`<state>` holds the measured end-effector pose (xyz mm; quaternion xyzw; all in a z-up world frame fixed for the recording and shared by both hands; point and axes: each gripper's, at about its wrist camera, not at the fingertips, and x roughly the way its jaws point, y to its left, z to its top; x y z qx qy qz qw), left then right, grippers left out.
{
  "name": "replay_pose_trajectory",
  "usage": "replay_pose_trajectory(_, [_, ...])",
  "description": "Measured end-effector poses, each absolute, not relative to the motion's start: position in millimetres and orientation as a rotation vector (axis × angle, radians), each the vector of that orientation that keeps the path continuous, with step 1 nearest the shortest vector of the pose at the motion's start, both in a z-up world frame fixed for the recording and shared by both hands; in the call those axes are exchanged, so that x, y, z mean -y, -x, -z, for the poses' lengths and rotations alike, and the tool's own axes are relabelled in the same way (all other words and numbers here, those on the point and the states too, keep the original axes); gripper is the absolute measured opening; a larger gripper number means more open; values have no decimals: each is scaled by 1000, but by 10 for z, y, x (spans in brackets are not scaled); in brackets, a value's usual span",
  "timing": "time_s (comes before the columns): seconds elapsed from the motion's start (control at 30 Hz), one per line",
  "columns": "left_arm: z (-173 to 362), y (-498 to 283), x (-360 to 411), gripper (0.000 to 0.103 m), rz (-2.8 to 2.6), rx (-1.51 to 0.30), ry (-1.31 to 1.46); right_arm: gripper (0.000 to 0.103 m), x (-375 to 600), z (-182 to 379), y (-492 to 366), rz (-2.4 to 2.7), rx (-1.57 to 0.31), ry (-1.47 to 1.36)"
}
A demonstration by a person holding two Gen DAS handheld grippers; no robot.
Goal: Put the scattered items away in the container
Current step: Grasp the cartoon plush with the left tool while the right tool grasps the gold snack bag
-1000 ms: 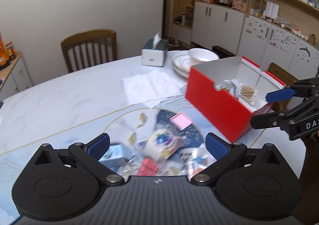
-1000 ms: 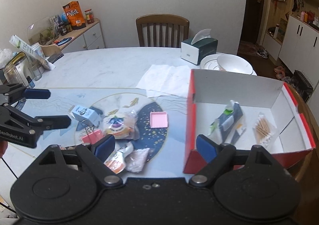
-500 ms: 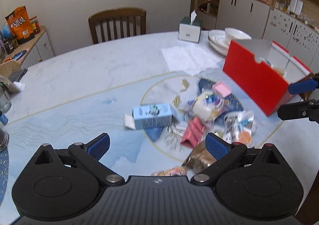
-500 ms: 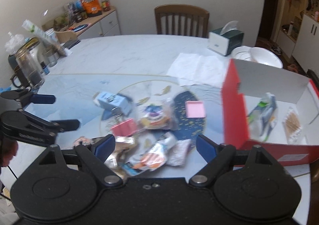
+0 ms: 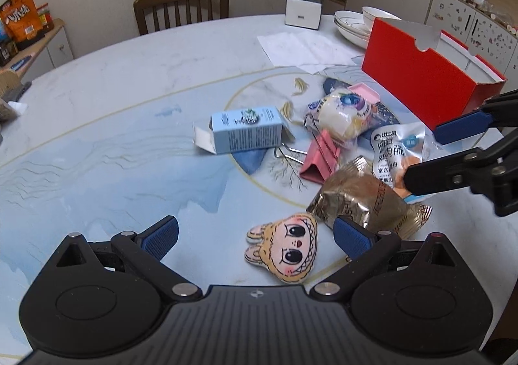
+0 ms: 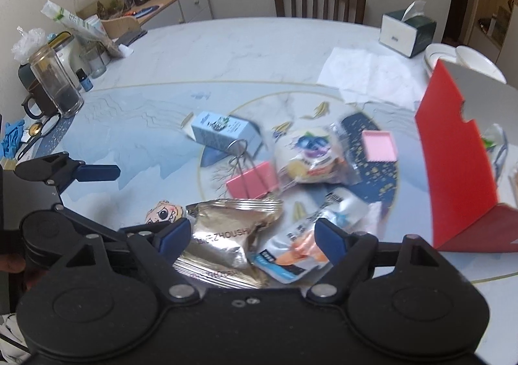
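Scattered items lie mid-table: a light blue carton [image 5: 245,129] [image 6: 224,131], a pink binder clip [image 5: 319,154] [image 6: 253,183], a round wrapped snack [image 5: 340,109] [image 6: 307,154], a pink pad [image 6: 378,146], a gold foil packet [image 5: 362,202] [image 6: 226,237], a white sausage packet [image 5: 397,151] [image 6: 301,243] and a cartoon-face plush [image 5: 285,247] [image 6: 163,211]. The red box [image 5: 424,80] [image 6: 453,164] stands to the right. My left gripper [image 5: 255,235] is open and empty over the plush. My right gripper [image 6: 251,235] is open and empty above the foil and sausage packets; it also shows in the left wrist view [image 5: 437,151].
A tissue box [image 5: 303,8] [image 6: 406,34], stacked bowls and plates [image 5: 362,23] and white paper [image 5: 304,46] sit at the table's far side. A wooden chair [image 5: 181,7] stands behind. Jars and a mug [image 6: 51,86] crowd the left table edge.
Both grippers pulled back from the red box and swung left over the pile. The plush and foil packet have come into view near the front. Both stay open.
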<state>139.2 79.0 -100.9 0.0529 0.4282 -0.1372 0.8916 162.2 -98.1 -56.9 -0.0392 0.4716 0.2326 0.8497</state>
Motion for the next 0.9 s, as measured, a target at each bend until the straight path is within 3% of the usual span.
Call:
replay_pose_trajectory(0.6, [1249,-1431,-840,99,287,-928,-59,78,664,897,-1745,-463,-1073,123])
replay_pose_trajectory(0.9, [1283,-1394,-825,79,289,-931,-53,71,649,978,-1772,-461,-1113,96])
